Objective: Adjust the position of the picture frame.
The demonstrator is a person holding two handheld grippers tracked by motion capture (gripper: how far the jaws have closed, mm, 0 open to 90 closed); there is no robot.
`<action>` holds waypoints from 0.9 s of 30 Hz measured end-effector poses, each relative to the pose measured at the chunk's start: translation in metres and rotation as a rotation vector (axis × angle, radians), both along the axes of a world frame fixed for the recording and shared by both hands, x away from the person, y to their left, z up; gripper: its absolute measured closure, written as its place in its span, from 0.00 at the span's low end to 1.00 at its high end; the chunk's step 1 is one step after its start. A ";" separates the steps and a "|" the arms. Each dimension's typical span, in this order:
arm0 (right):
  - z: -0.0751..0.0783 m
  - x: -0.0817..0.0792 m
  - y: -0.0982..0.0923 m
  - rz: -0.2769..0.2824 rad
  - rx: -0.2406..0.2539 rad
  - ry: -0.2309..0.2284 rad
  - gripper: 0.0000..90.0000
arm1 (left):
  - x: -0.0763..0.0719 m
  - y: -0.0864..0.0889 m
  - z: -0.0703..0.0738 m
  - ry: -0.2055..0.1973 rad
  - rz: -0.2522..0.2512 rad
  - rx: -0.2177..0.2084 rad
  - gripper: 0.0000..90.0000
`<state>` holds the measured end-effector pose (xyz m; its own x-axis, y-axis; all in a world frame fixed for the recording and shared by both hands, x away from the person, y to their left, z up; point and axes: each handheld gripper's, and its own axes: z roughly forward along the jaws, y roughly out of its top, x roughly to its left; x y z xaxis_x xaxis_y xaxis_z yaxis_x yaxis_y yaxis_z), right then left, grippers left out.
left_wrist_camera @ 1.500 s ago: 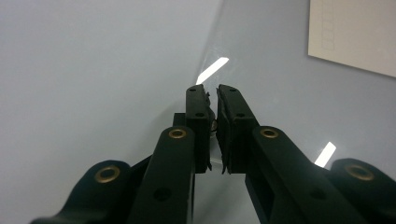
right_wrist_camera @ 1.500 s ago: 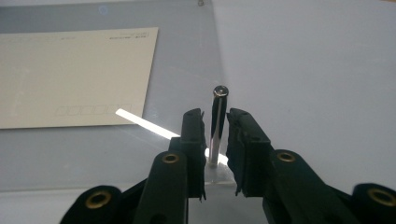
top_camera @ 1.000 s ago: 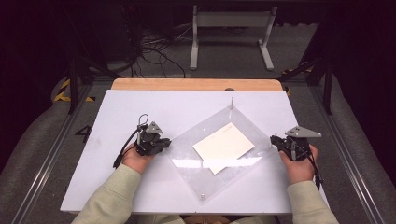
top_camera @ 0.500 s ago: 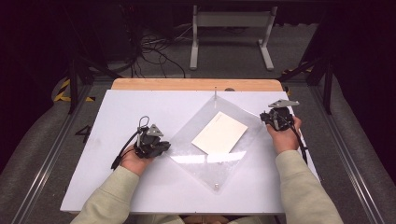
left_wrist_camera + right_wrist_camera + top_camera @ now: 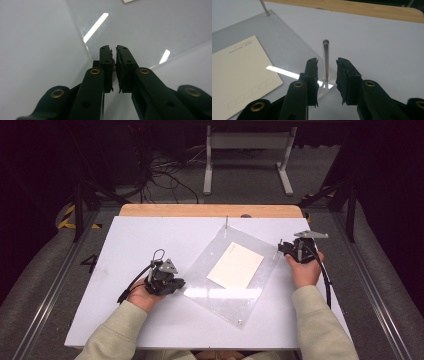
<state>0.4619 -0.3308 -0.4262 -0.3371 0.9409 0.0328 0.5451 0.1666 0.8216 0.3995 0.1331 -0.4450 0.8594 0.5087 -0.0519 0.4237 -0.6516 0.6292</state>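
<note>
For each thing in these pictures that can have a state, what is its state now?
Left gripper: shut on the clear sheet's near-left corner.
Right gripper: open, jaws just opening, on either side of the metal pin, not pressing it.
Metal pin: upright at the sheet's right corner.
Clear sheet: flat on the table, turned cornerwise.
Card: flat on the sheet.

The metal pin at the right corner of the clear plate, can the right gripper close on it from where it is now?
Probably yes. The pin stands upright between the right gripper jaws, which have just been opening, with nothing else between them.
</note>
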 end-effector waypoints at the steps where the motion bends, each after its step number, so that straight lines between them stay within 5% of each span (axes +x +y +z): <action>1: -0.001 -0.005 -0.003 0.000 0.003 -0.007 0.76 | -0.004 -0.003 0.000 0.007 -0.026 0.000 0.93; 7: -0.010 -0.042 -0.017 0.037 0.021 0.029 0.74 | -0.030 -0.022 0.001 0.037 -0.147 0.006 0.93; 13: -0.012 -0.051 -0.024 0.082 0.056 0.088 0.71 | -0.056 -0.044 0.002 0.052 -0.249 0.006 0.93; 19: -0.013 -0.041 -0.023 0.082 0.051 0.111 0.69 | -0.075 -0.061 0.002 0.044 -0.319 0.003 0.92; 21: -0.009 -0.033 -0.021 0.089 0.037 0.072 0.69 | -0.076 -0.063 0.001 0.050 -0.337 -0.003 0.91; 23: 0.000 -0.019 -0.019 0.090 0.032 0.012 0.70 | -0.068 -0.059 -0.001 0.119 -0.356 -0.064 0.81; 27: 0.005 -0.005 -0.016 0.085 0.008 0.015 0.70 | -0.062 -0.051 -0.003 0.158 -0.361 -0.114 0.64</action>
